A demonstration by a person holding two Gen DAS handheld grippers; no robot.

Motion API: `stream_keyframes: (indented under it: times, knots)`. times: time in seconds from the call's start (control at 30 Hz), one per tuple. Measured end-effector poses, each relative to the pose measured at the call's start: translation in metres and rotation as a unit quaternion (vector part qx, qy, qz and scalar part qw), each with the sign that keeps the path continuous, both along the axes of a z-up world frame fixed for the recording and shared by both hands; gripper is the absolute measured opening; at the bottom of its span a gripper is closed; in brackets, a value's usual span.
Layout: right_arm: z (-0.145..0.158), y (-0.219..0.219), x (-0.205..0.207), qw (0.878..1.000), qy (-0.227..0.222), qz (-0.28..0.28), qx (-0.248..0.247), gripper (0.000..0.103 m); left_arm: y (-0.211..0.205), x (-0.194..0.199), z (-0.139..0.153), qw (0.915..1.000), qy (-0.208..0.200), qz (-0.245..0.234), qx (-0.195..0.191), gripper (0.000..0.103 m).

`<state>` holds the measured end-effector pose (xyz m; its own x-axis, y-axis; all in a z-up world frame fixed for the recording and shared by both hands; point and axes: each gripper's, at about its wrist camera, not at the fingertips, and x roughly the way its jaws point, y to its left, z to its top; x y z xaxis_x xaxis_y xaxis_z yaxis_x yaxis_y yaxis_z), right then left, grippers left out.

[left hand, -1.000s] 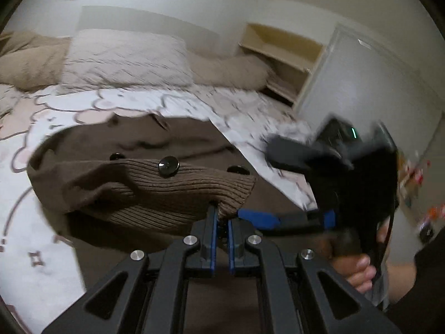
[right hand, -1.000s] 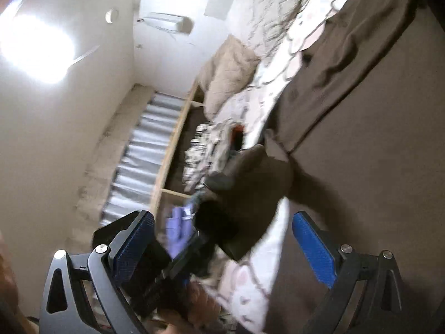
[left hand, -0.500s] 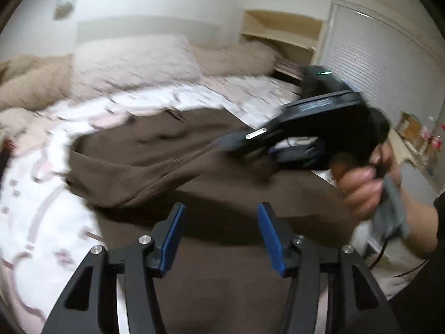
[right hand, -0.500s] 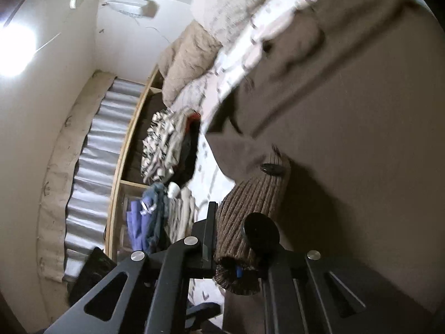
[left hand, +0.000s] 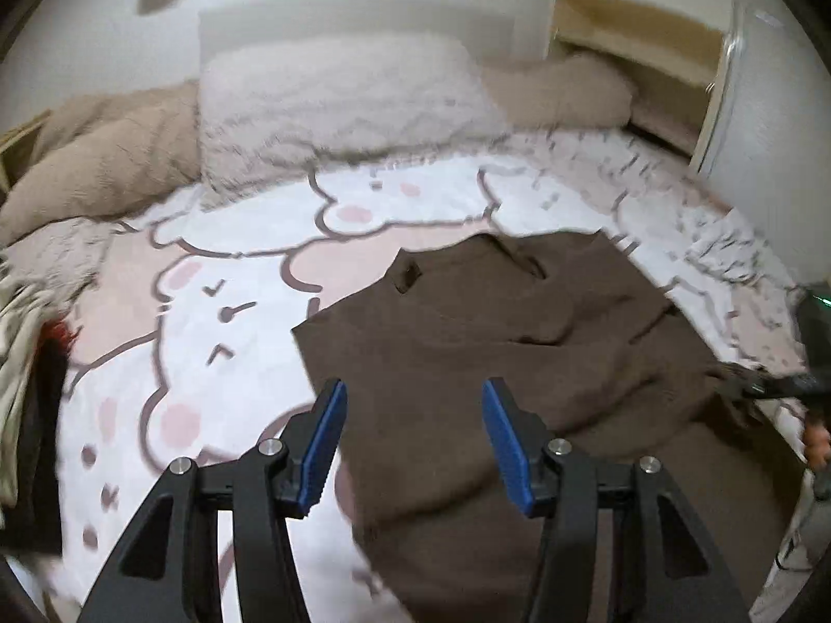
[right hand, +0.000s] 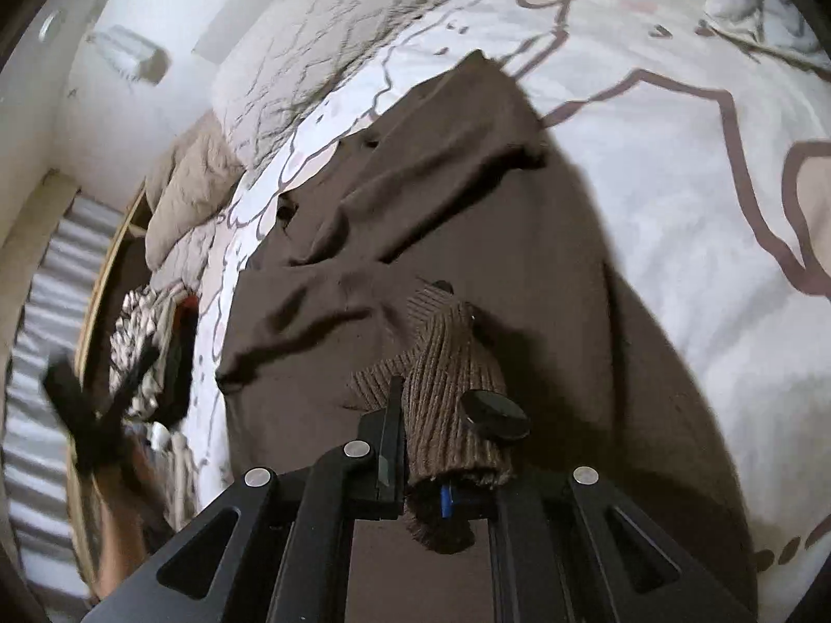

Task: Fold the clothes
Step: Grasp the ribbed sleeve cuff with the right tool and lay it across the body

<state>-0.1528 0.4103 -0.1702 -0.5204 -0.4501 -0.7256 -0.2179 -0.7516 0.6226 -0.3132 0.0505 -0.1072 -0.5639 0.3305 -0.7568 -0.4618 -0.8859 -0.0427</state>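
A dark brown garment (left hand: 493,332) lies spread on the bed, partly folded over itself; it also shows in the right wrist view (right hand: 467,218). My left gripper (left hand: 413,441) is open and empty, hovering over the garment's left edge. My right gripper (right hand: 431,446) is shut on the garment's ribbed cuff (right hand: 452,389), which carries a dark button (right hand: 493,412), and holds it just above the cloth. In the left wrist view the right gripper (left hand: 779,389) shows at the right edge, pinching the cloth.
The bed has a white and pink cartoon sheet (left hand: 218,301). A white pillow (left hand: 337,93) and beige cushions (left hand: 98,156) lie at the head. A pile of clothes (right hand: 150,348) sits beside the bed. A wooden shelf (left hand: 639,41) stands at the back right.
My left gripper let go of the ribbed cuff, opened and swung left. My right gripper closed on the cuff and carried it to the right side of the garment.
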Motion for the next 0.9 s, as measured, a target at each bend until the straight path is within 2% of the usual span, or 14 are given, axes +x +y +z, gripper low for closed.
stream_keyframes:
  times: [0.13,0.23,0.3,0.33,0.37,0.43,0.57,0.73,0.9]
  knots:
    - [0.001,0.001,-0.002,1.0,0.005,0.003,0.0,0.011,0.031,-0.052,-0.032,0.9962,-0.05,0.015,-0.07,0.054]
    - [-0.001,-0.001,-0.006,1.0,0.002,0.005,-0.002,0.011,0.049,-0.074,-0.061,0.9873,-0.067,0.012,-0.143,0.054]
    - [-0.002,0.0,-0.007,1.0,-0.002,0.007,-0.001,0.011,0.052,-0.077,-0.074,0.9845,-0.075,0.005,-0.158,0.054]
    - [-0.003,0.0,-0.007,1.0,-0.003,0.009,0.001,0.011,0.054,-0.078,-0.081,0.983,-0.079,0.002,-0.166,0.048]
    - [-0.004,0.001,-0.007,1.0,-0.005,0.01,0.004,0.011,0.055,-0.079,-0.086,0.9823,-0.082,0.0,-0.169,0.03]
    - [-0.004,0.0,-0.008,1.0,-0.006,0.012,0.012,0.011,0.05,-0.078,-0.083,0.9858,-0.079,0.003,-0.148,0.005]
    - [0.004,-0.004,-0.011,0.999,-0.001,0.024,0.04,0.011,0.041,-0.074,-0.077,0.9863,-0.045,0.023,-0.157,0.005]
    - [0.02,-0.02,-0.018,0.993,0.017,0.06,0.103,0.011,0.021,-0.075,-0.068,0.9865,-0.013,0.053,-0.155,0.005]
    - [0.036,-0.037,-0.031,0.981,0.035,0.103,0.162,0.011,-0.012,-0.086,-0.062,0.9854,-0.004,0.1,-0.137,0.005]
